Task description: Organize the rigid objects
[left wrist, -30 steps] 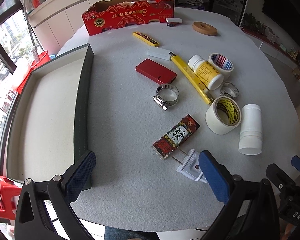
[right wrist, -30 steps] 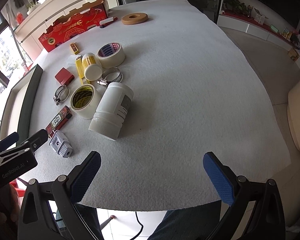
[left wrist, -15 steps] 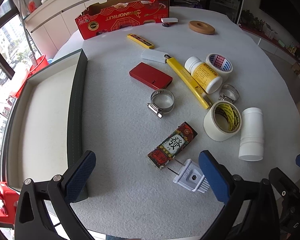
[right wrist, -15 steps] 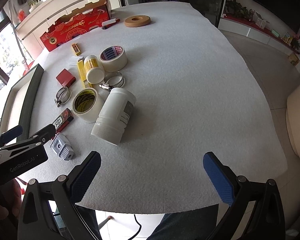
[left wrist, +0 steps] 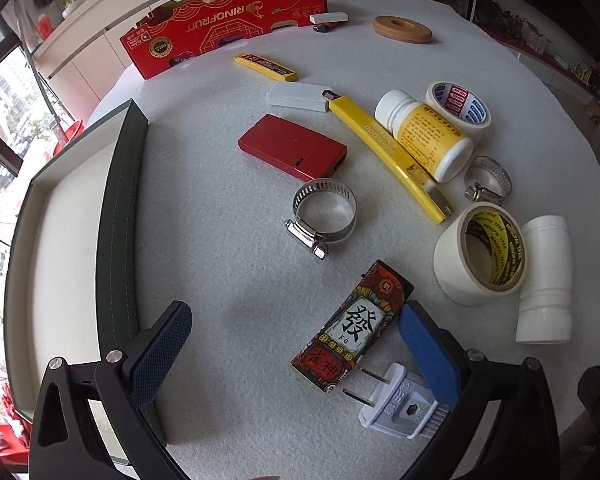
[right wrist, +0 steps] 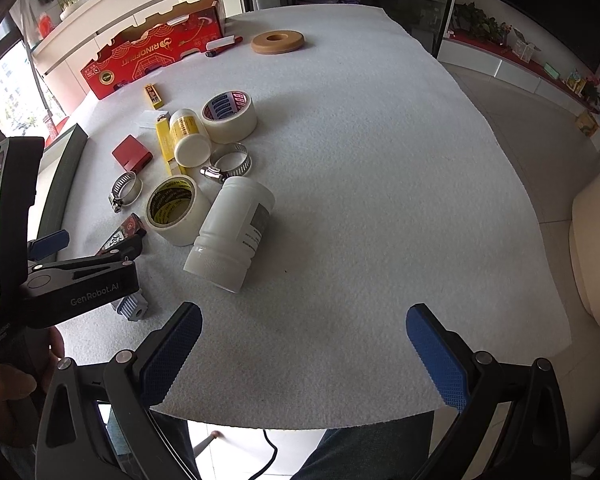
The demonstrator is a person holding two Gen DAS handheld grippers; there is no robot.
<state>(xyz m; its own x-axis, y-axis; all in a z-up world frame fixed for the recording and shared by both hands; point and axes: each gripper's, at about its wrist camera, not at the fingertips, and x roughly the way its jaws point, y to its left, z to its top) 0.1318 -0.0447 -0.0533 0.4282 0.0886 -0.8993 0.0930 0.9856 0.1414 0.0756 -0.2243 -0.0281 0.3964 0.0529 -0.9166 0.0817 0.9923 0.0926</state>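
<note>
Red carton [left wrist: 224,28] reads RINOFRUIT, left gripper [left wrist: 296,352] GenRobot.AI, fingers apart, now lower & nearer the 發 box [left wrist: 354,326] vs 1s ago; right gripper [right wrist: 304,354] fingers apart, empty.

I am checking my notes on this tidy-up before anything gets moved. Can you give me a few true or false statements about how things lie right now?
1. Both the left gripper and the right gripper are open and empty. True.
2. The tray already holds a hose clamp. False: it shows nothing inside; the hose clamp lies on the table.
3. The yellow-labelled bottle stands upright. False: it lies on its side.
4. The white plug lies beside the mahjong-print box. True.
</note>
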